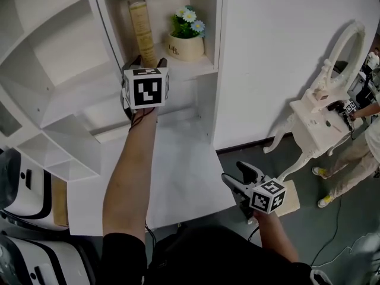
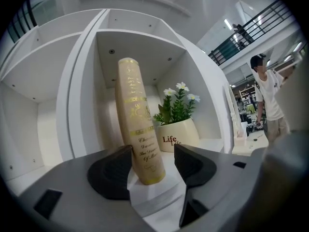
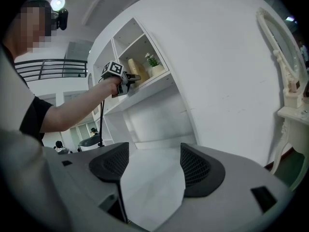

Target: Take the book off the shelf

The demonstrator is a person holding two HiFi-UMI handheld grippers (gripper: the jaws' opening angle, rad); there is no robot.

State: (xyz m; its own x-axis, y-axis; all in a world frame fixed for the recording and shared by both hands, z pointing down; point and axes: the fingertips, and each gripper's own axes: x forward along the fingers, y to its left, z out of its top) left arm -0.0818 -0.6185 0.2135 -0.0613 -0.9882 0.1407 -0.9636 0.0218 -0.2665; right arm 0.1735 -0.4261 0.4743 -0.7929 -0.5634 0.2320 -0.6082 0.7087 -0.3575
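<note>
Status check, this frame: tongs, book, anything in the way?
Left tongs open around book, low down. Right tongs open, empty, held low. Book standing on shelf. Beside it a flower pot, not touching.

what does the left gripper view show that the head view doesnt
Only the left gripper view: gold lettering on the spine of the tall cream book, and the left gripper's jaws apart with its base between them. Only the head view: the right gripper held low, and the white dressing table with oval mirror. Both: the book upright beside the cream pot of white flowers in the white shelf.
</note>
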